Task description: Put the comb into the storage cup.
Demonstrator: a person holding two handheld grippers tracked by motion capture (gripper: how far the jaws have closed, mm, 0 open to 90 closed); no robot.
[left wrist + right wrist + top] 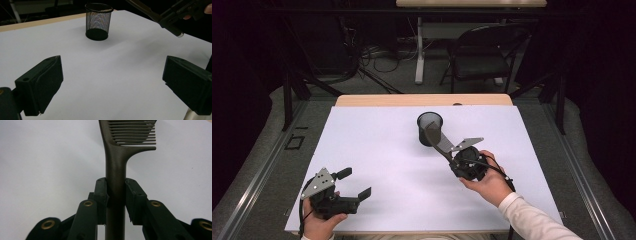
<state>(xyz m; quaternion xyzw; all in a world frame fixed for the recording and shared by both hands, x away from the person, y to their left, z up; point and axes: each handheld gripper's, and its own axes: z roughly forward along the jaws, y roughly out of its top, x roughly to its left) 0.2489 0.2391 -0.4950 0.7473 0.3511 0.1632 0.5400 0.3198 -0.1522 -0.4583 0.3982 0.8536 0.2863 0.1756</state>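
Note:
A dark comb [115, 162] with a long handle sits clamped between the pads of my right gripper [116, 195], teeth pointing away from me. In the high view my right gripper [451, 155] holds the comb [439, 142] slanted up and to the left, its toothed end at the side of a black mesh cup [426, 119] standing upright at mid table. My left gripper [354, 183] rests at the front left corner, open, with nothing between its fingers [40, 85]. From the left gripper view the cup [98, 21] stands far ahead and the comb [142, 8] hangs to its right.
A white sheet [377, 150] covers the table; a strip of wooden edge [422, 100] shows at the back. Beyond the table stand a black folding chair [484, 55] and a desk leg [419, 50] with cables on the floor.

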